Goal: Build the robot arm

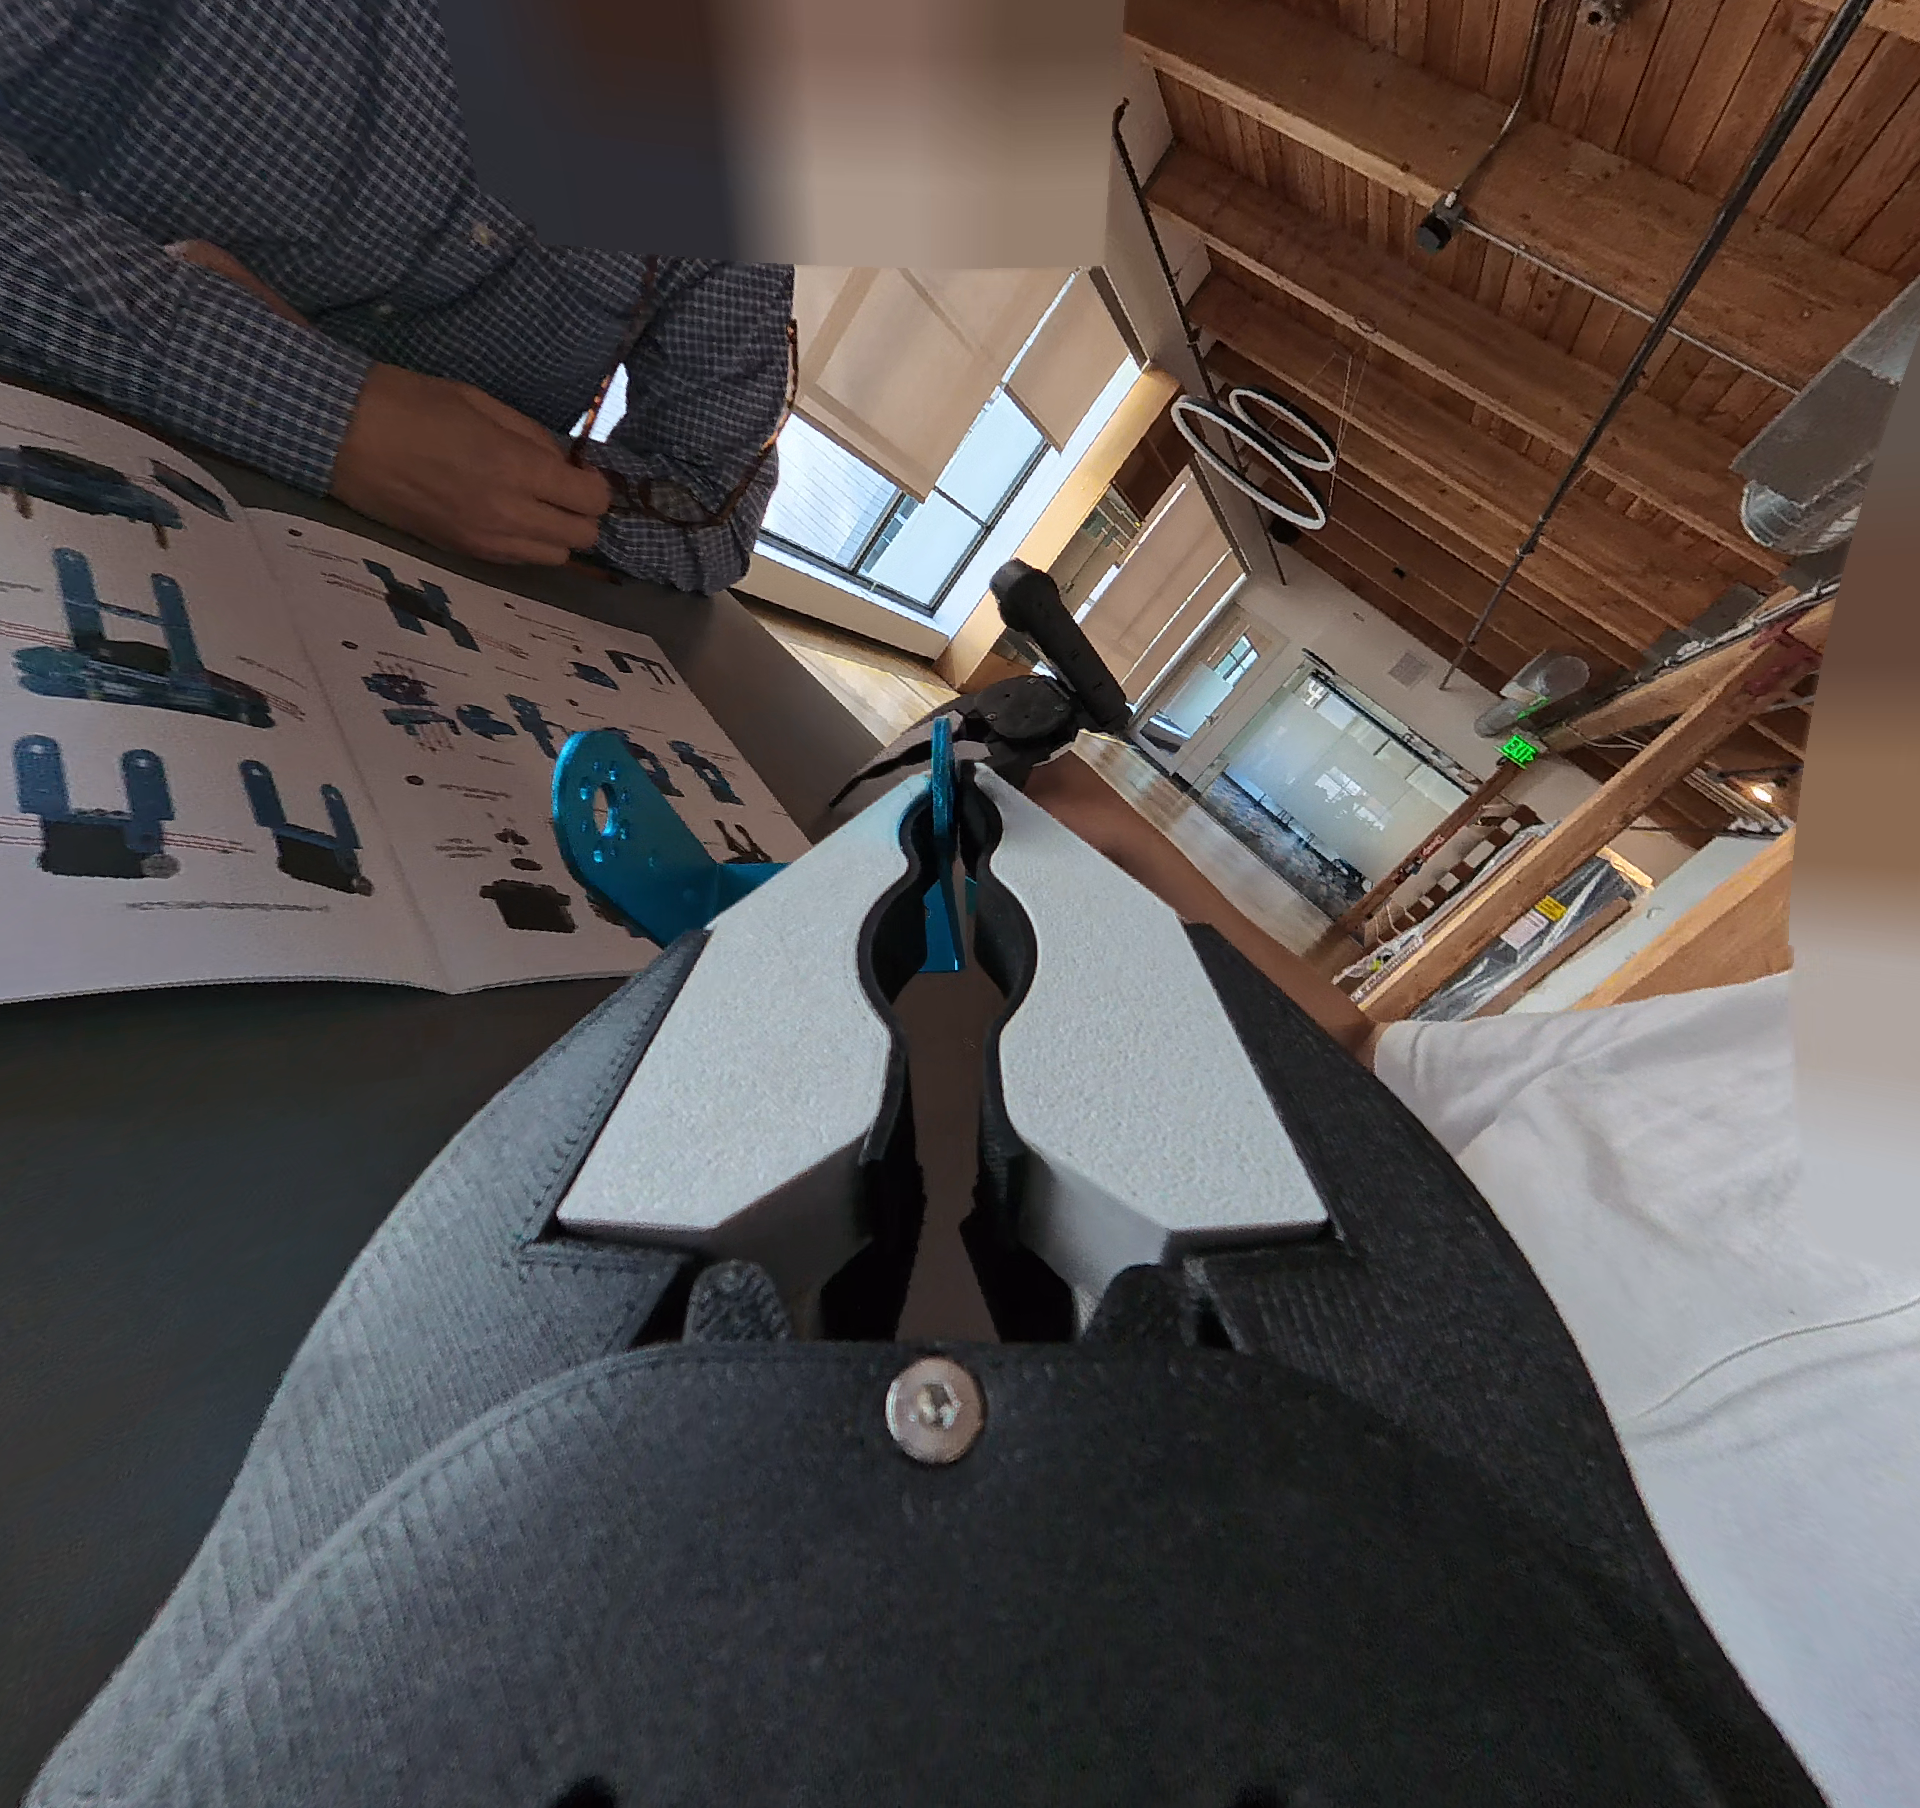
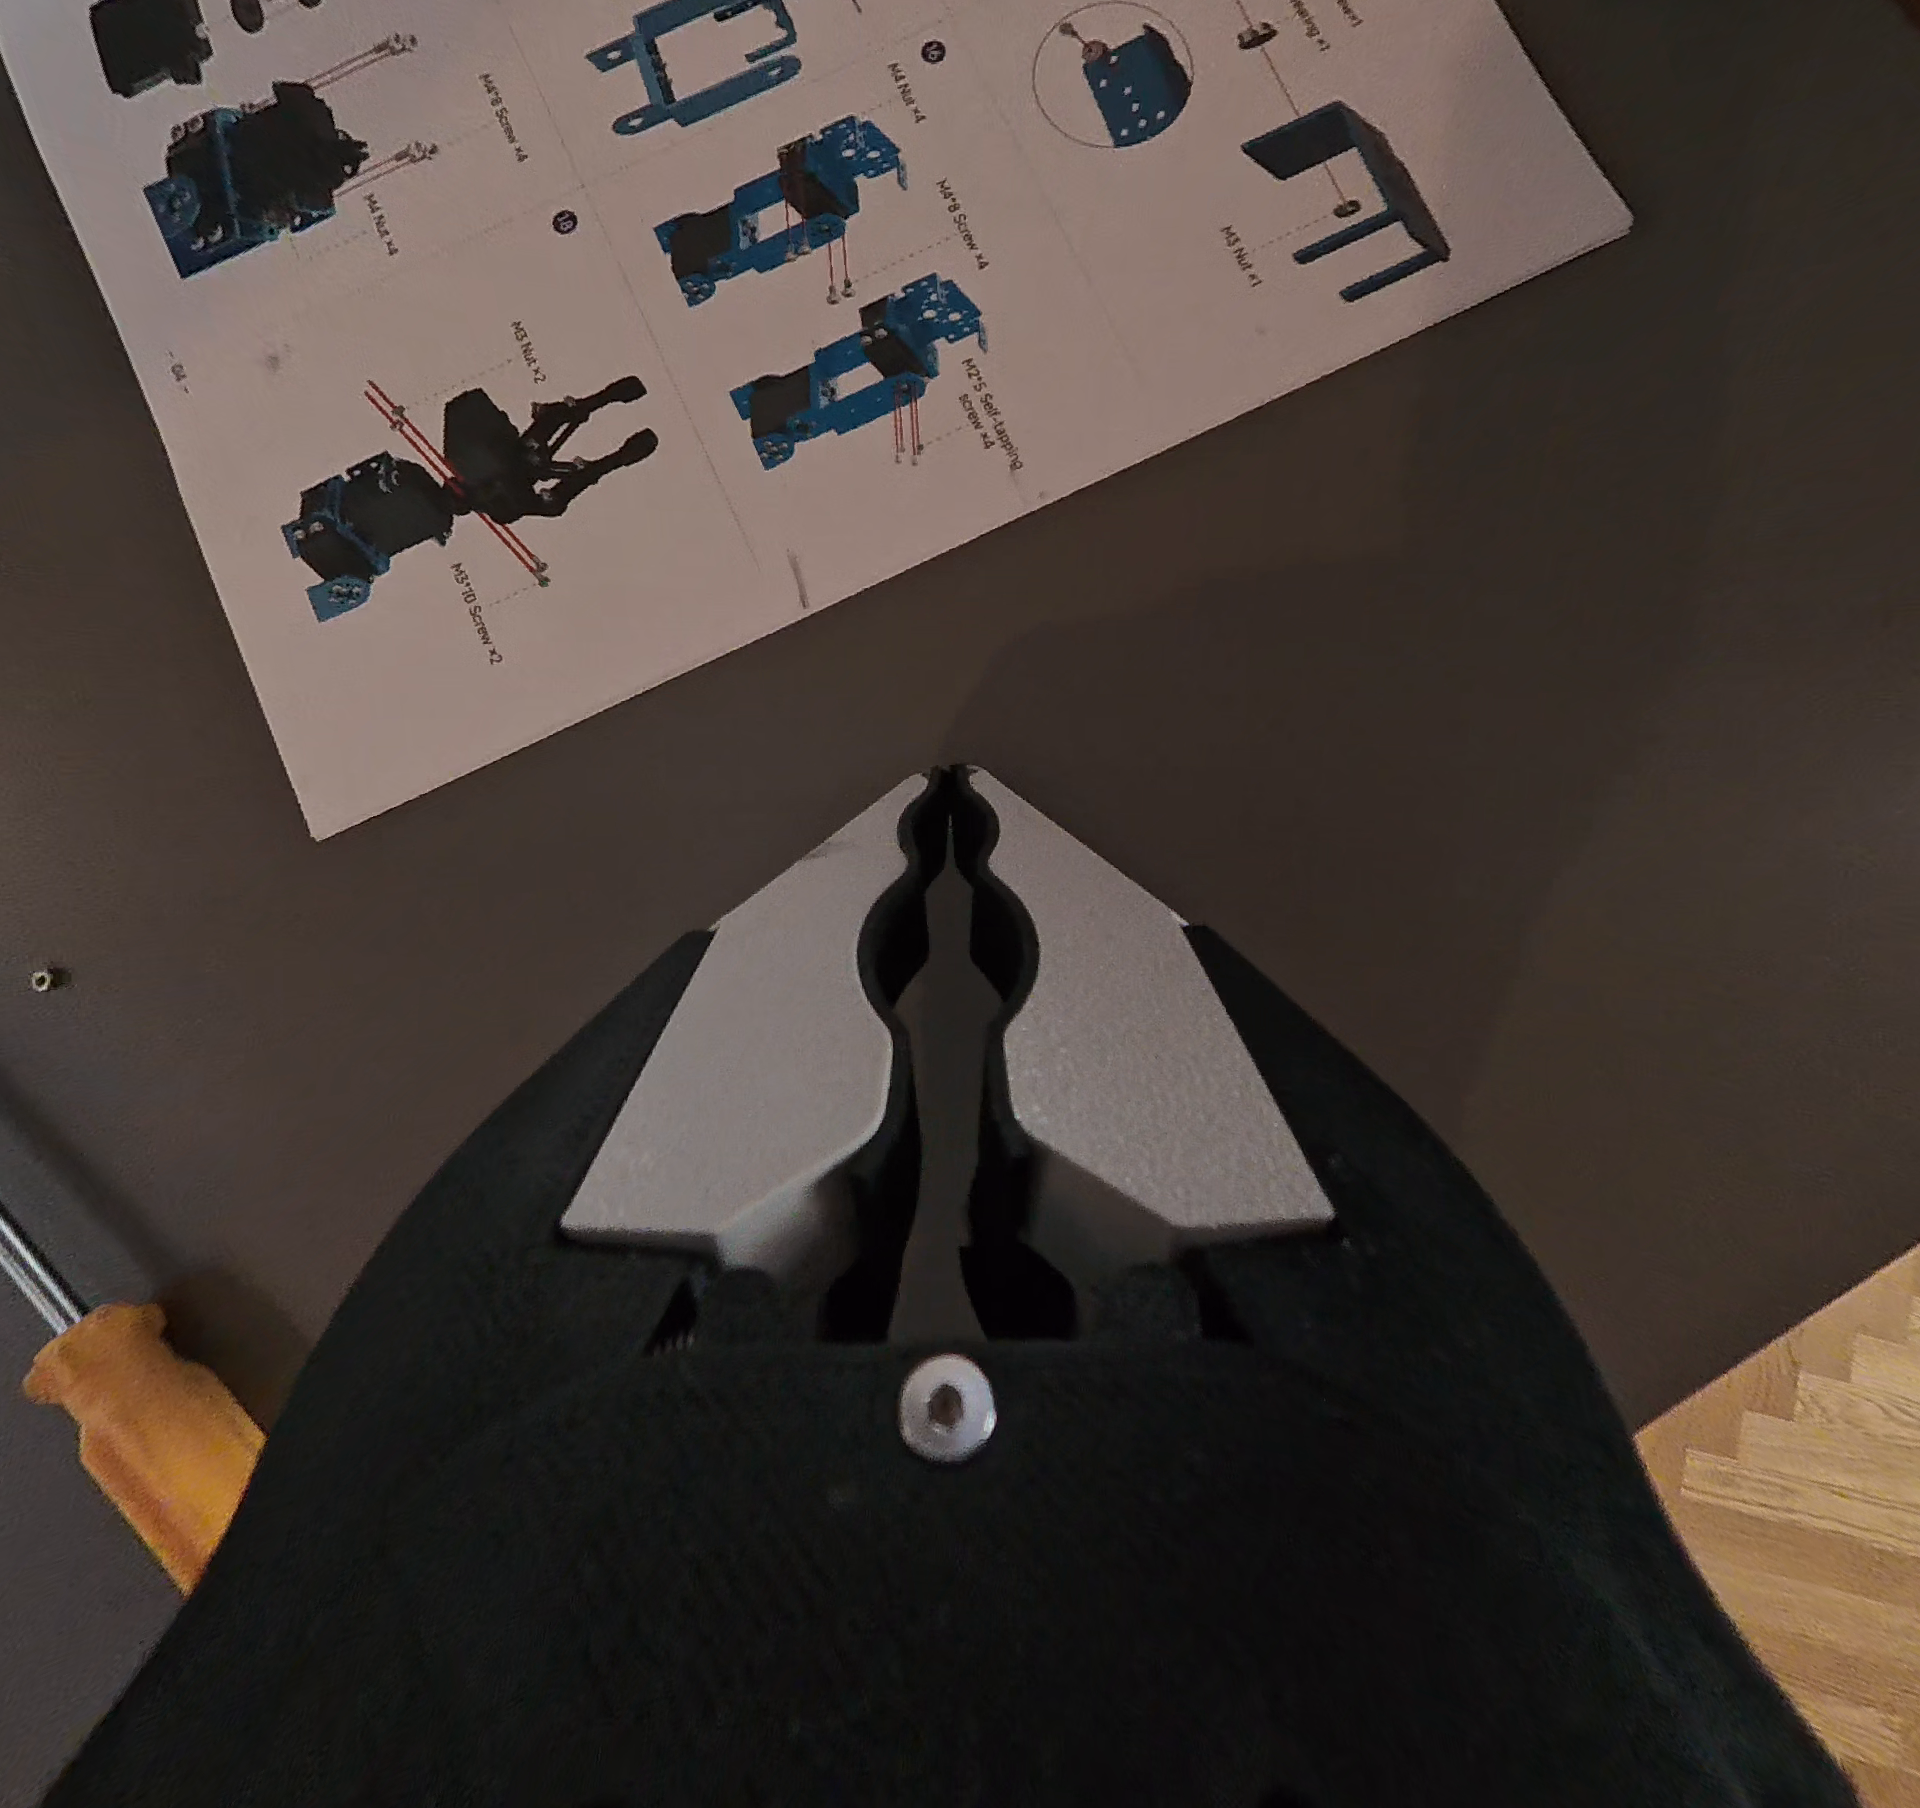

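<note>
Left gripper (image 1: 951, 792): its fingers are closed onto a blue metal bracket (image 1: 603, 818), one flange of which stands edge-on between the grey fingers (image 1: 769, 1010) while the round perforated end projects left of the tips, over the right-hand page of the open instruction booklet (image 1: 260, 719). A black jointed part (image 1: 1039, 688) sits just beyond the fingertips, touching or very near the bracket's top edge; which cannot be determined. Beyond the booklet a person's hand (image 1: 468, 480) rests at the far edge of the dark table (image 1: 156, 1187). The table's corner lies right of the booklet, with open floor beyond it. Right gripper (image 2: 951, 776): its tips meet with nothing between them, poised over bare dark table (image 2: 1351, 719) just off the booklet's (image 2: 727, 304) near edge. Well left of the booklet's near corner lies a small nut (image 2: 42, 979); nearer the camera, a screwdriver with an orange handle (image 2: 135, 1426). The table edge and wooden floor (image 2: 1787, 1509) show at lower right.
</note>
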Action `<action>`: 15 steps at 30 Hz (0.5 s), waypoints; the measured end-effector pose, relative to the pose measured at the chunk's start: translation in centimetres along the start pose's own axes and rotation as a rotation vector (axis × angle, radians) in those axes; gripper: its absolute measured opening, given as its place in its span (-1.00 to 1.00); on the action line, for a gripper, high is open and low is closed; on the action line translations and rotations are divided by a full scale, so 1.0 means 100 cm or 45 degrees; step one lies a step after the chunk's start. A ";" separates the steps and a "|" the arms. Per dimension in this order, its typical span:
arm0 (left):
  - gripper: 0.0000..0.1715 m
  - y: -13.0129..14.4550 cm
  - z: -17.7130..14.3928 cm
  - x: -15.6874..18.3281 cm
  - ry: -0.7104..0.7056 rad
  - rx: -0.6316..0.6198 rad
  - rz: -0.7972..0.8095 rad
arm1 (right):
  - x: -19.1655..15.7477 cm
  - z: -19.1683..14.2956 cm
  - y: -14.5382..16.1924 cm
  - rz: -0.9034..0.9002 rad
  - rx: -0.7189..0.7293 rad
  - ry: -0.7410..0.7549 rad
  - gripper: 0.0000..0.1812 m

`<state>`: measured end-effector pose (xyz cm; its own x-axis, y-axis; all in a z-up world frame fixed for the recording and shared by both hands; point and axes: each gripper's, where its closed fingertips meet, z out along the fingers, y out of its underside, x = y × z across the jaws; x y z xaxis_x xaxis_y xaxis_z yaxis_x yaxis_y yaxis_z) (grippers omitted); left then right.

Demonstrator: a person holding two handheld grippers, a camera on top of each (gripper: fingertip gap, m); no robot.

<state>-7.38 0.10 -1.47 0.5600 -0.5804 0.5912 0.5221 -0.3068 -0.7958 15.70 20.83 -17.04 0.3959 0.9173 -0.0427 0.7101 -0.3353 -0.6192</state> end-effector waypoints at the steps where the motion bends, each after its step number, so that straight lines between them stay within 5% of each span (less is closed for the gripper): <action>1: -1.00 -0.002 -0.002 -0.002 -0.008 0.007 0.001 | 0.000 0.000 0.000 -0.004 0.004 -0.006 -1.00; 8: -1.00 -0.007 -0.009 -0.011 -0.009 0.040 -0.035 | -0.003 -0.016 -0.008 0.052 0.219 -0.136 -0.87; 15: -1.00 -0.061 0.001 0.006 0.326 0.187 -0.171 | -0.002 -0.095 -0.043 0.575 0.924 -0.871 -0.88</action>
<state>-10.18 1.68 3.70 0.3093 -0.7188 0.6226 0.6782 -0.2923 -0.6743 18.09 20.06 -6.91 -0.0333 0.7423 -0.6693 -0.0200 -0.6700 -0.7421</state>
